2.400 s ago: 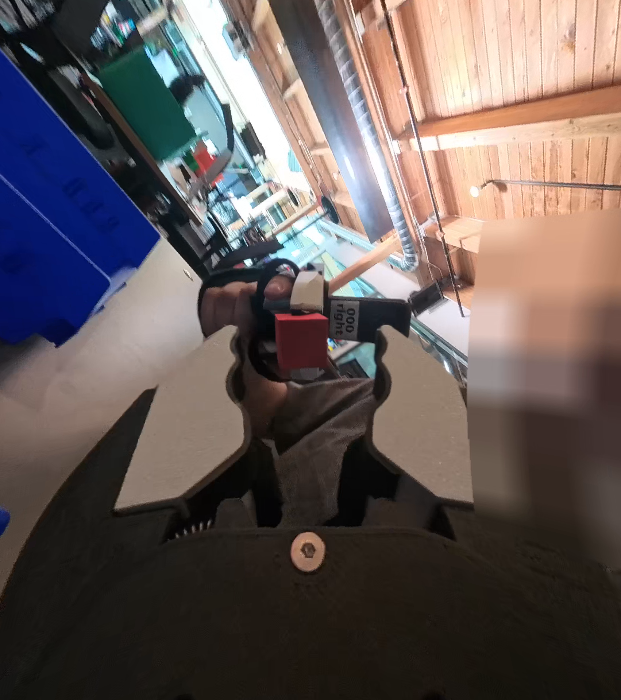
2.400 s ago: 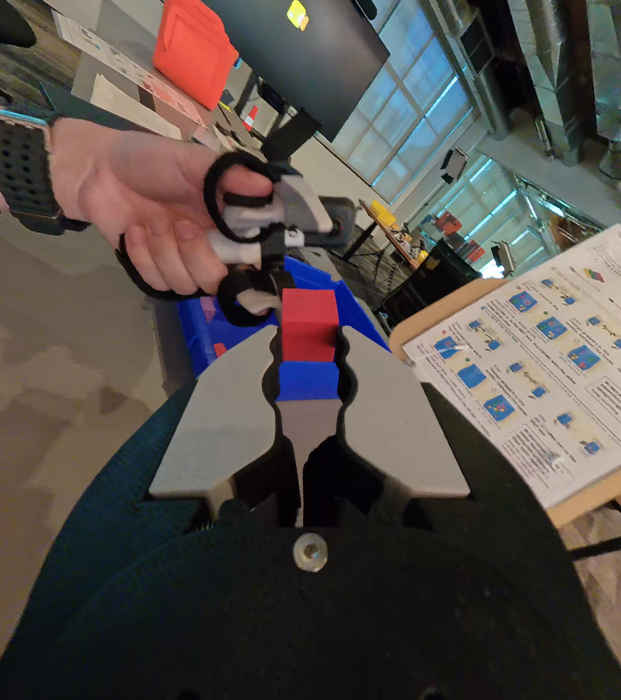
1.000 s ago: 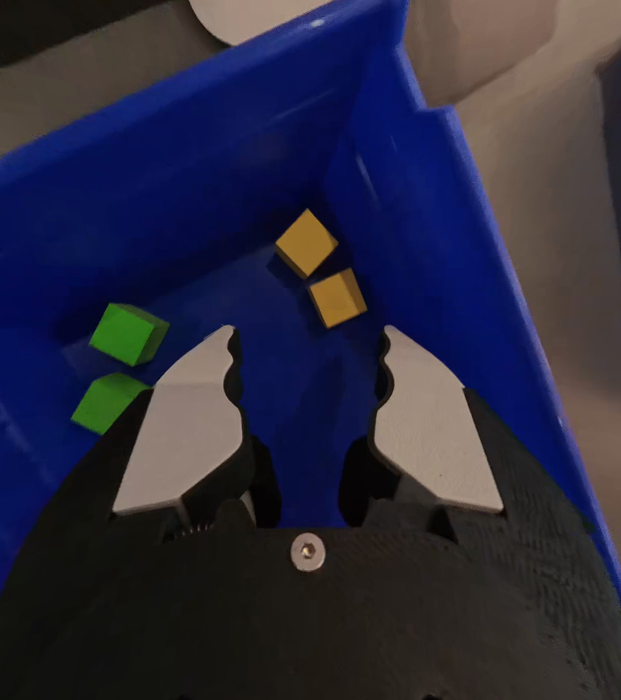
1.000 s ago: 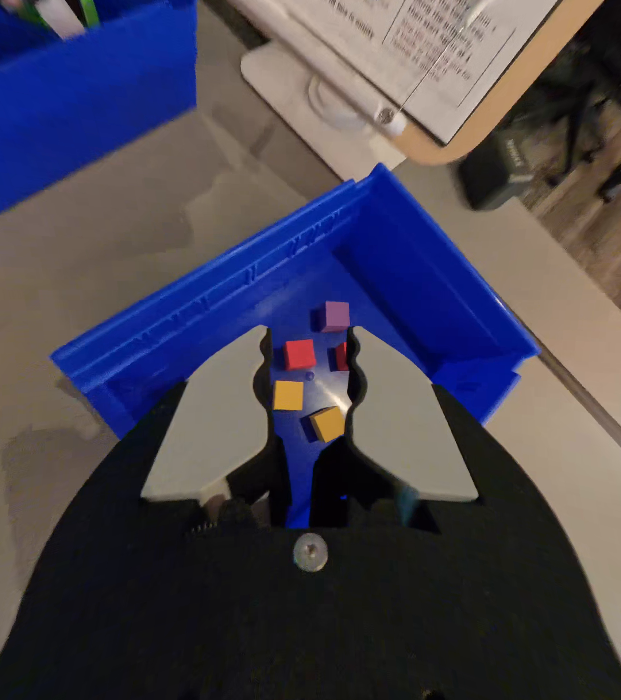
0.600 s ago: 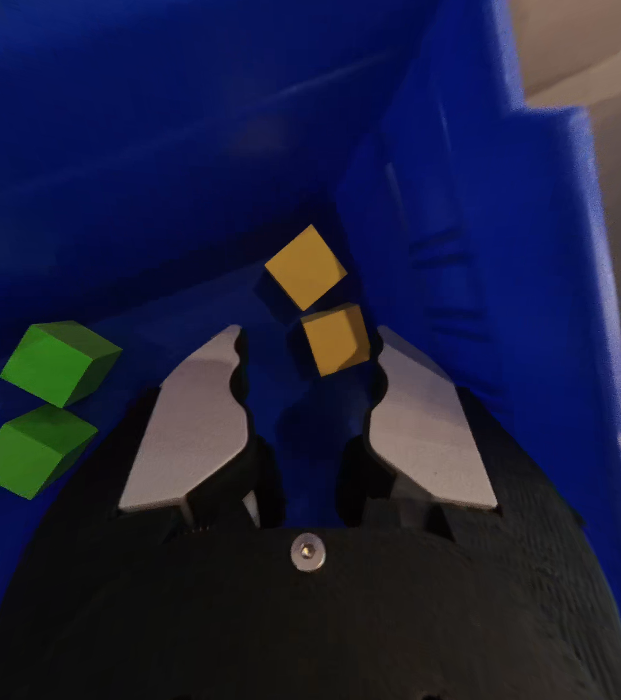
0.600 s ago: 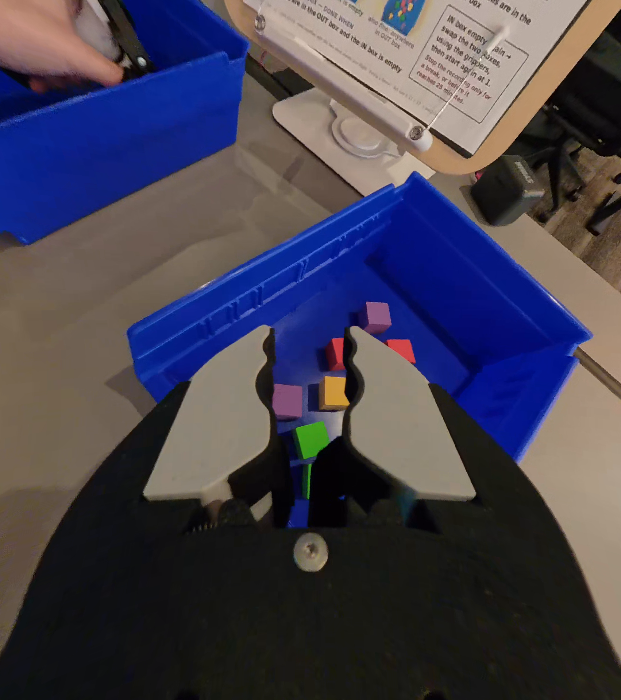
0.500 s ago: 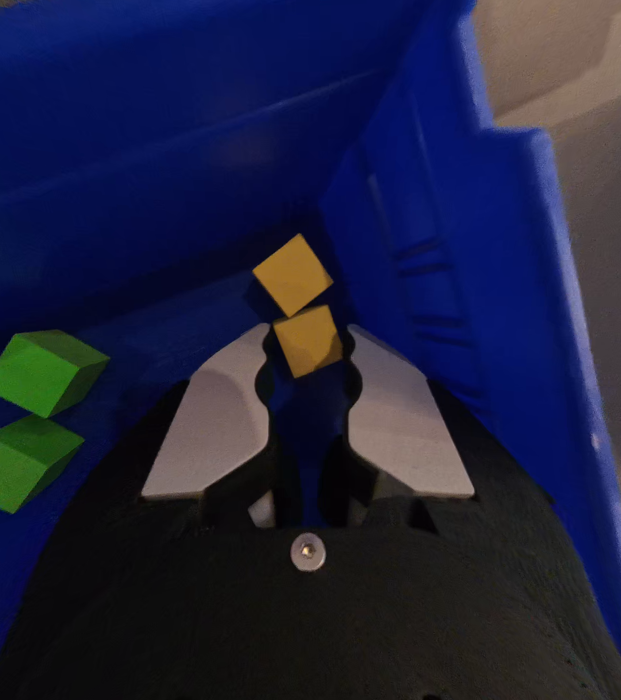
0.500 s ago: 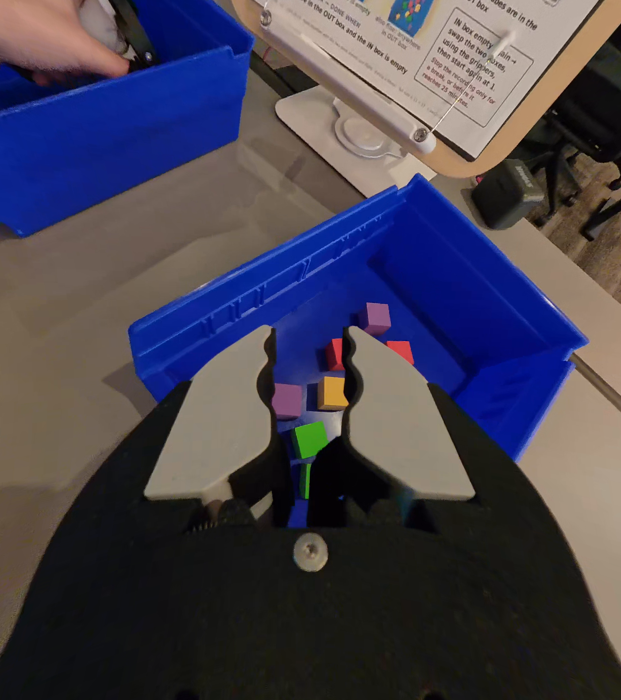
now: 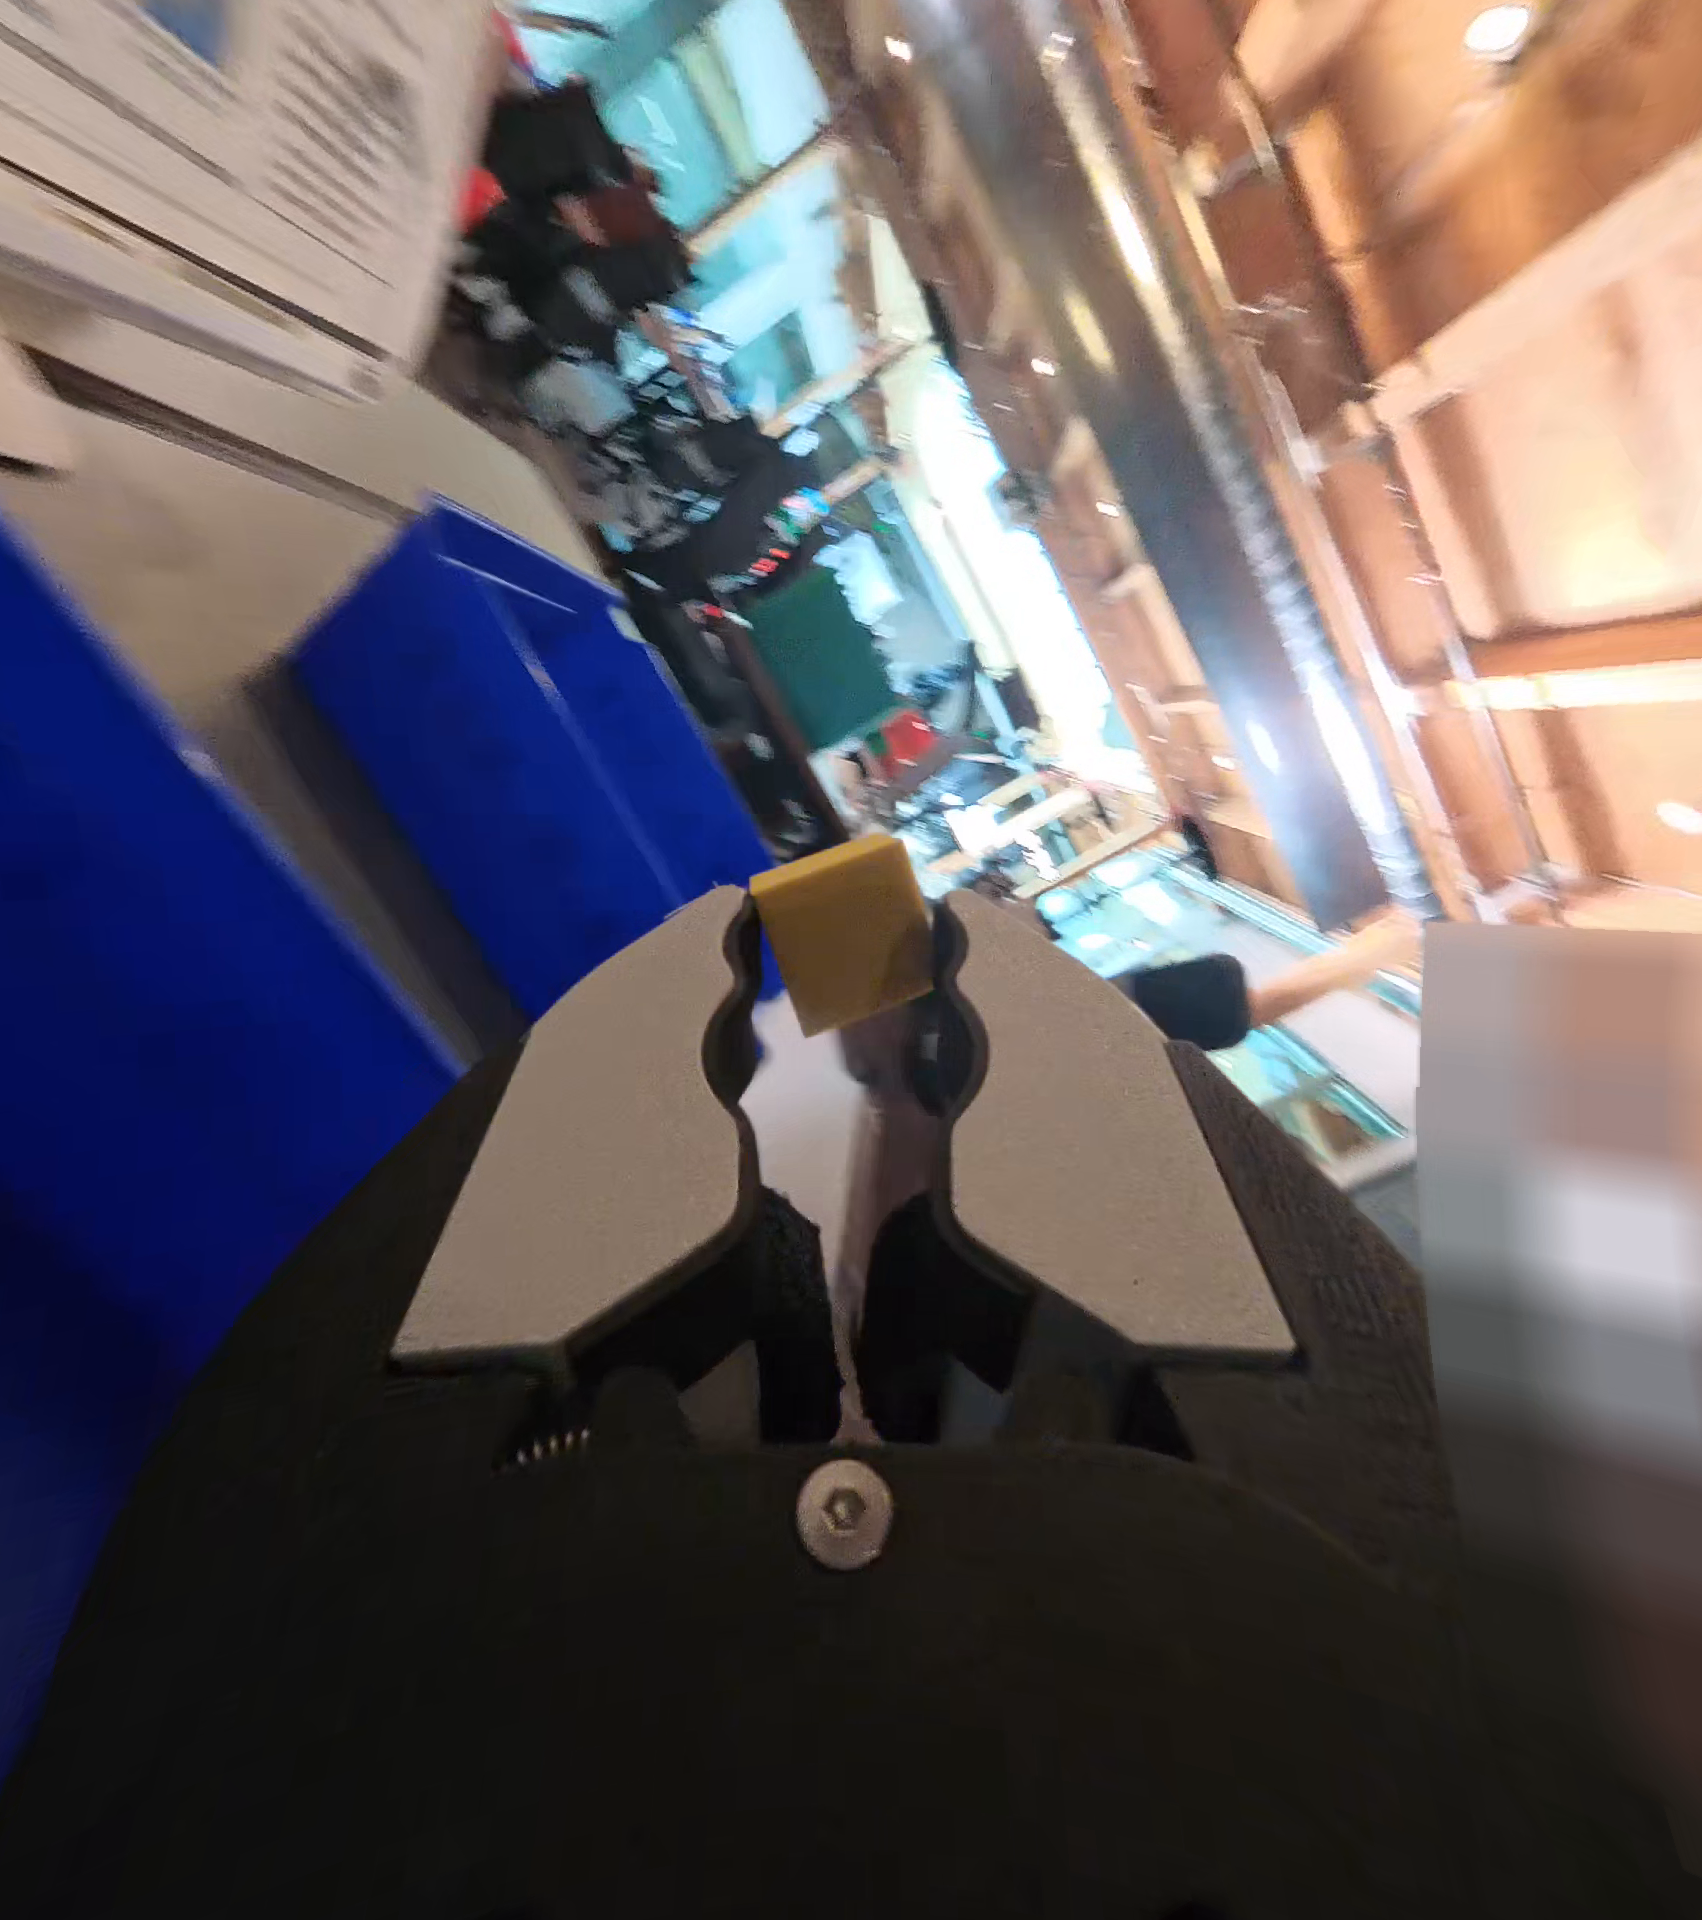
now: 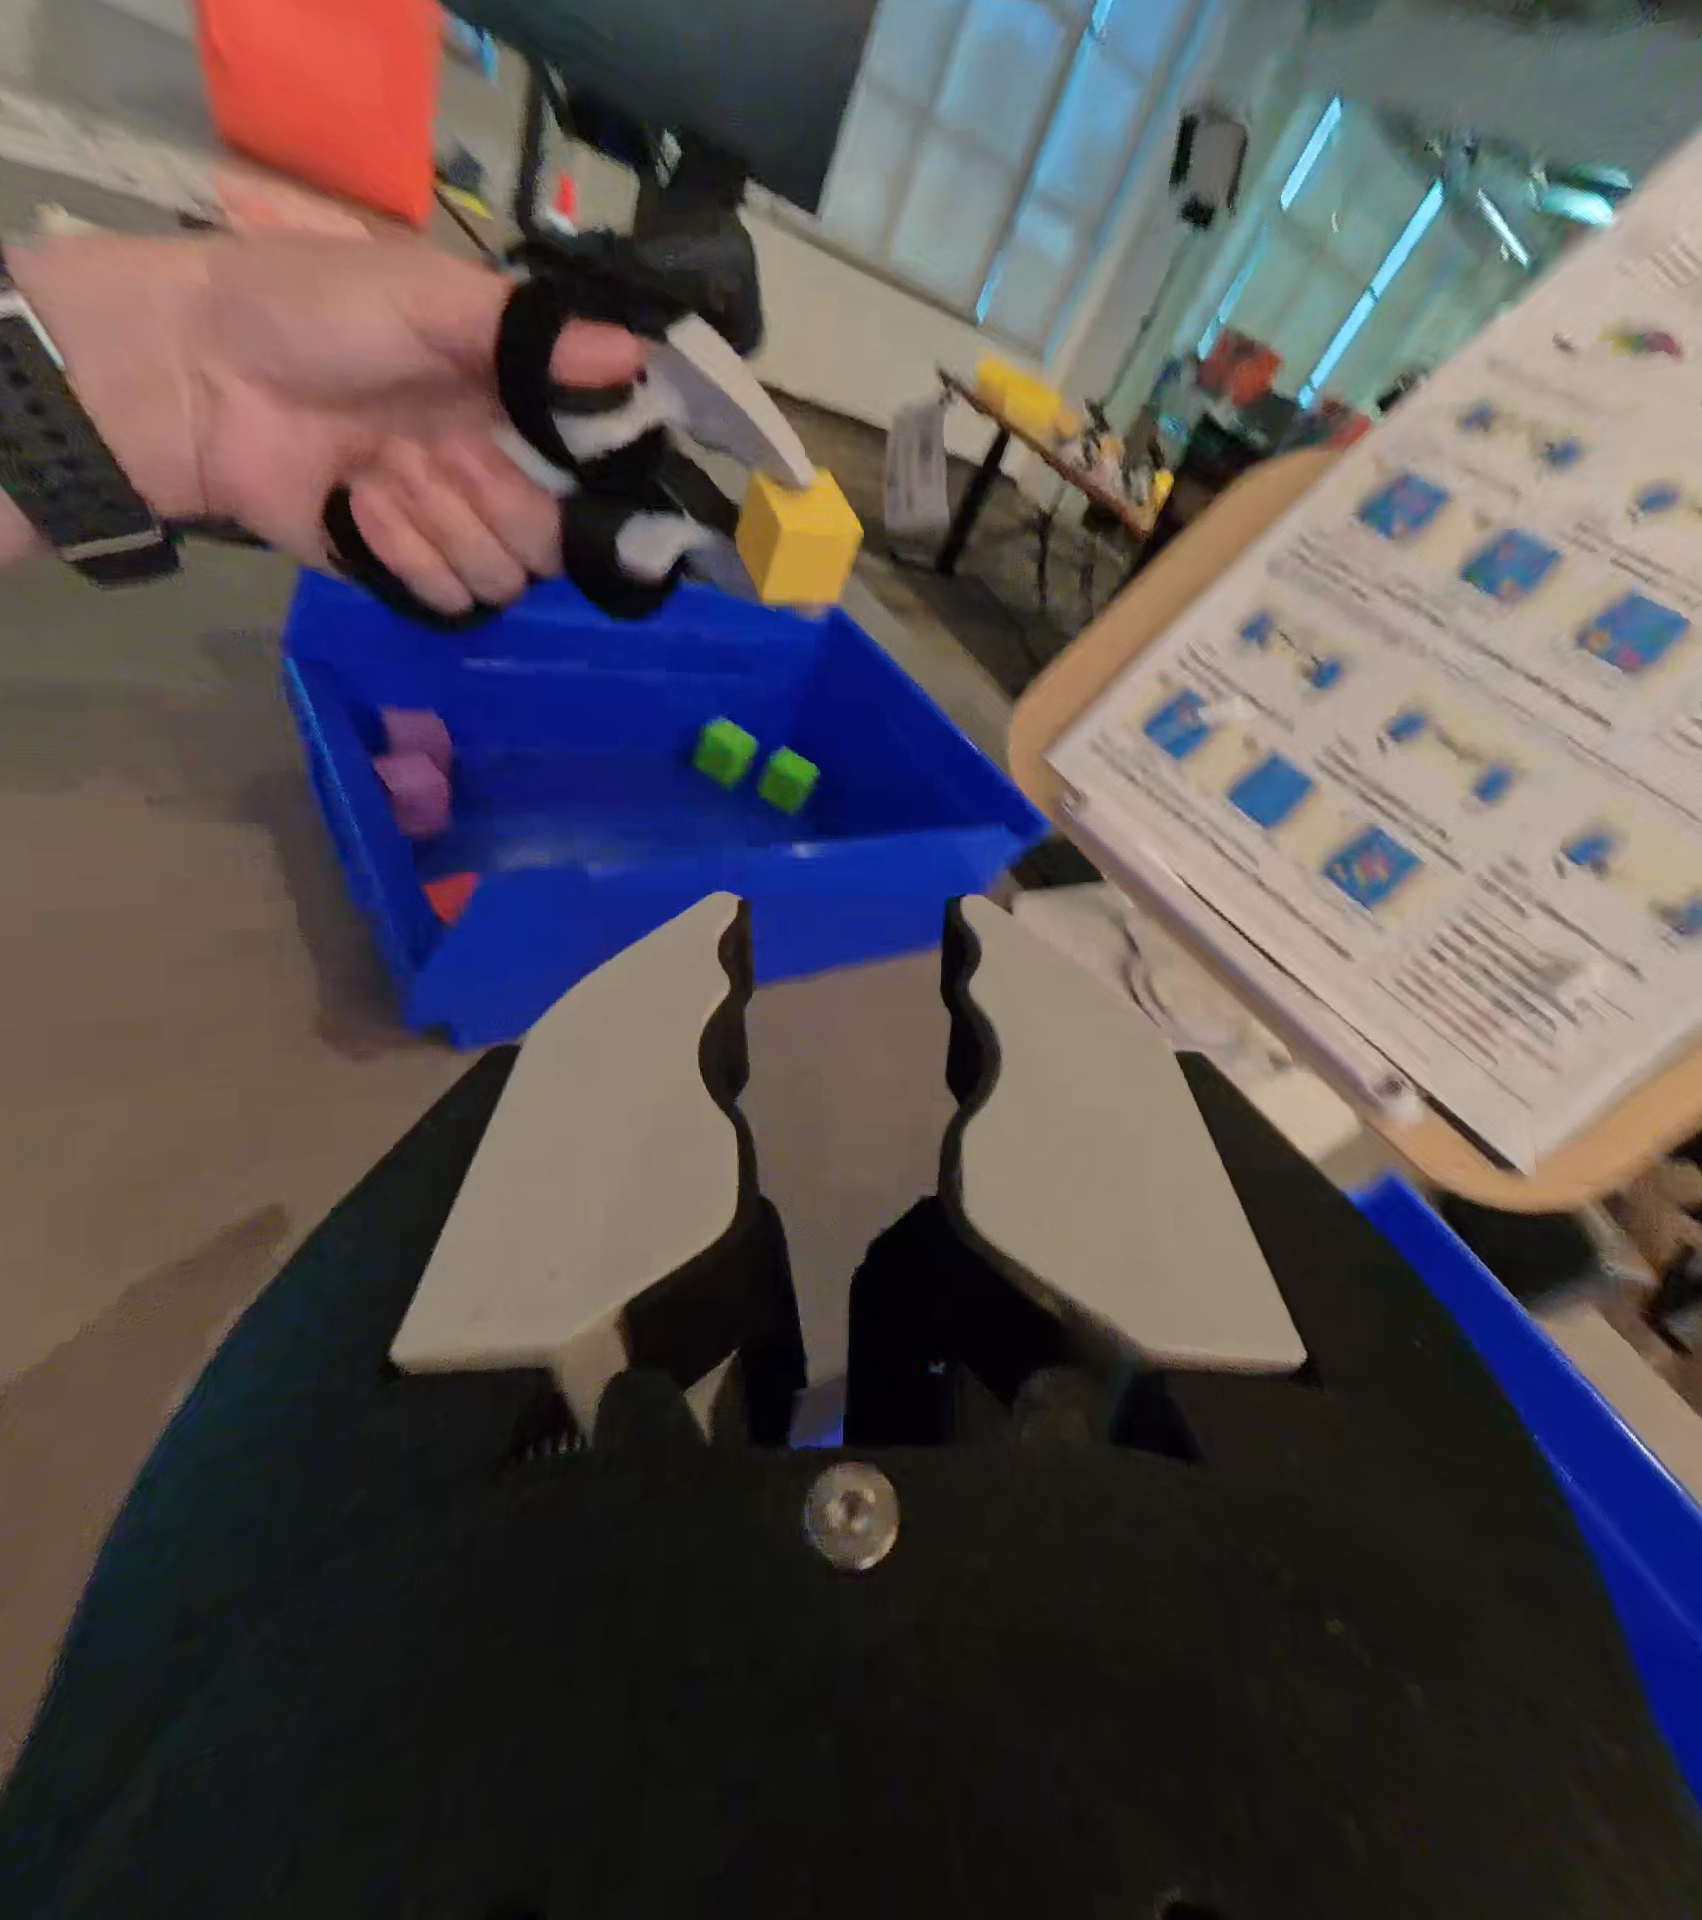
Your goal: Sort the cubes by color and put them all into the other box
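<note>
My left gripper (image 9: 836,914) is shut on a yellow cube (image 9: 842,961), held at the fingertips and raised in the air. In the right wrist view the same gripper (image 10: 774,530), held by a hand (image 10: 307,395), holds the yellow cube (image 10: 798,537) above the far edge of a blue bin (image 10: 618,935). That bin holds two purple cubes (image 10: 416,769), two green cubes (image 10: 753,764) and a red piece (image 10: 452,896). My right gripper (image 10: 842,935) is open and empty, over the grey table (image 10: 99,1039) in front of the bin.
A printed sheet on a wooden board (image 10: 1501,727) stands at the right. A second blue bin's rim (image 10: 1605,1455) shows at the lower right. In the left wrist view two blue bins (image 9: 99,987) (image 9: 535,790) lie to the left.
My left gripper shut on the yellow cube in the bin and lifted it out, tilting up. My right gripper left the bin below it and now faces the other bin.
</note>
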Available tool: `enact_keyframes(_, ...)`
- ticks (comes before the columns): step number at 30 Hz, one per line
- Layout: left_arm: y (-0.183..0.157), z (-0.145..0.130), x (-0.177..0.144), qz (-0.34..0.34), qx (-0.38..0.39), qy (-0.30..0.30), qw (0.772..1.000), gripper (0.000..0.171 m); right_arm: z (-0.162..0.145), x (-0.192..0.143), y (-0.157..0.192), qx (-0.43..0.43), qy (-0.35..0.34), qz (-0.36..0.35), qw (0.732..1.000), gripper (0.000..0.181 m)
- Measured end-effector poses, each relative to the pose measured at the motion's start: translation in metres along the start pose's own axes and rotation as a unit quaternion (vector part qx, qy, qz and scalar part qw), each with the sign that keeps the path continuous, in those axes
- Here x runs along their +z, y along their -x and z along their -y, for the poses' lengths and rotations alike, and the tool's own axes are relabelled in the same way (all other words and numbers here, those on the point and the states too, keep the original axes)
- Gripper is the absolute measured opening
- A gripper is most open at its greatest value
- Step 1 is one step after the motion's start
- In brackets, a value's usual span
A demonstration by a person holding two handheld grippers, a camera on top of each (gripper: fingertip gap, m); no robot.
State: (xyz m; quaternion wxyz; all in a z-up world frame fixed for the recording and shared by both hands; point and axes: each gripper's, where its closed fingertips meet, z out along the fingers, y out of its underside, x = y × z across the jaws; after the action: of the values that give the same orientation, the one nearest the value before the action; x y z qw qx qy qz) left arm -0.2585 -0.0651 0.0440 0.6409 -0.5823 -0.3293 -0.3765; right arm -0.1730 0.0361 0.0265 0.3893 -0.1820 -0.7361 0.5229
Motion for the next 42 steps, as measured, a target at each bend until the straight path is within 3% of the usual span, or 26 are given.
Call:
enact_keyframes(4,-0.042,-0.038,0.009,-0.099,-0.013,0.028,0.995,0.032,0.028,0.028,0.032,0.001,-0.047,0.038,0.998,0.038)
enact_keyframes(9,-0.062,-0.072,0.017,-0.144,-0.02,0.066,0.987,0.031,0.053,0.043,0.052,-0.024,-0.072,0.046,0.996,0.038)
enact_keyframes(21,-0.06,-0.091,0.013,-0.167,-0.033,0.06,0.984,0.033,0.057,0.052,0.073,-0.024,-0.044,0.066,0.997,0.028)
enact_keyframes(22,-0.06,-0.091,0.014,-0.157,-0.029,0.056,0.986,0.048,0.057,0.051,0.072,-0.03,-0.042,0.061,0.997,0.028)
enact_keyframes(23,-0.059,-0.091,0.015,-0.143,-0.023,0.052,0.988,0.075,0.057,0.048,0.07,-0.035,-0.038,0.056,0.997,0.028)
enact_keyframes(26,-0.06,-0.08,0.01,-0.099,0.017,0.018,0.995,0.095,0.049,0.034,0.05,-0.05,-0.003,0.029,0.998,0.028)
enact_keyframes(30,-0.058,-0.056,-0.01,-0.002,0.109,-0.023,0.994,0.088,0.007,-0.005,-0.031,-0.022,0.155,-0.032,0.987,0.028)
enact_keyframes(32,-0.061,-0.051,-0.017,0.028,0.14,-0.028,0.989,0.084,-0.03,-0.027,-0.076,-0.001,0.267,-0.051,0.962,0.028)
enact_keyframes(34,-0.065,-0.05,-0.021,0.043,0.16,-0.026,0.986,0.082,-0.074,-0.049,-0.103,0.029,0.385,-0.027,0.922,0.028)
enact_keyframes(38,-0.074,-0.051,-0.021,0.036,0.175,-0.018,0.984,0.075,-0.154,-0.076,-0.125,0.054,0.548,0.037,0.834,0.028)
enact_keyframes(42,-0.073,-0.051,-0.022,0.033,0.172,-0.015,0.984,0.072,-0.213,-0.083,-0.128,0.071,0.625,0.076,0.774,0.028)
